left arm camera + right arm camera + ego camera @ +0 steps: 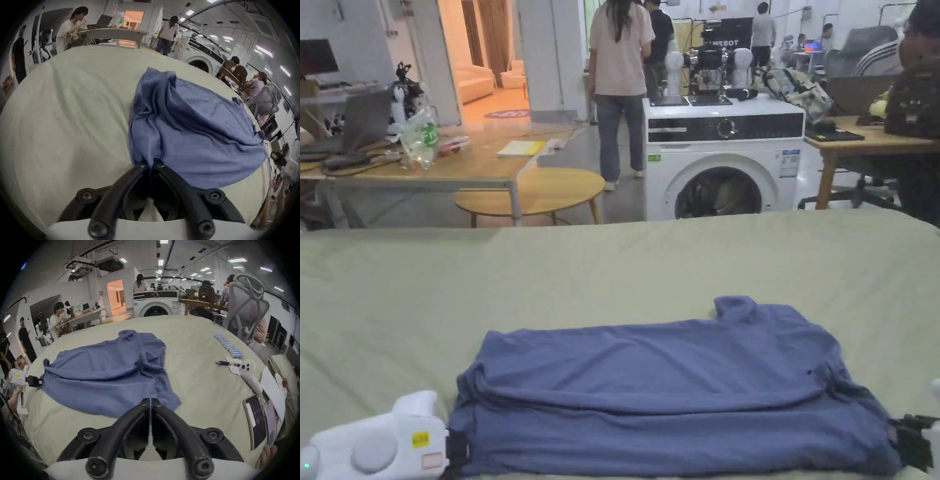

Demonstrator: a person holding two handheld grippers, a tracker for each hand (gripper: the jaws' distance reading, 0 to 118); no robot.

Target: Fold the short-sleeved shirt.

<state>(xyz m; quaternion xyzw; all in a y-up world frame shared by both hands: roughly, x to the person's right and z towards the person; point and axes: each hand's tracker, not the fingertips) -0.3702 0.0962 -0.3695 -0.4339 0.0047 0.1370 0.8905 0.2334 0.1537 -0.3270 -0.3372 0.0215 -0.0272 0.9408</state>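
Observation:
A blue short-sleeved shirt (675,394) lies folded lengthwise on the pale green sheet (612,269), its collar (737,307) toward the far side. My left gripper (453,447) is at the shirt's near left corner; in the left gripper view its jaws (151,165) are shut on a bunch of blue shirt cloth (194,129). My right gripper (909,437) sits at the near right corner. In the right gripper view it (151,402) has both jaws pressed together on the shirt's edge (105,378). The left gripper (34,381) also appears there, far left.
To the right on the sheet lie a row of blue cells (228,345), a pen (227,363), a white controller (248,373) and papers (272,389). Beyond the bed stand a washing machine (725,156), a round table (537,190), desks and several people.

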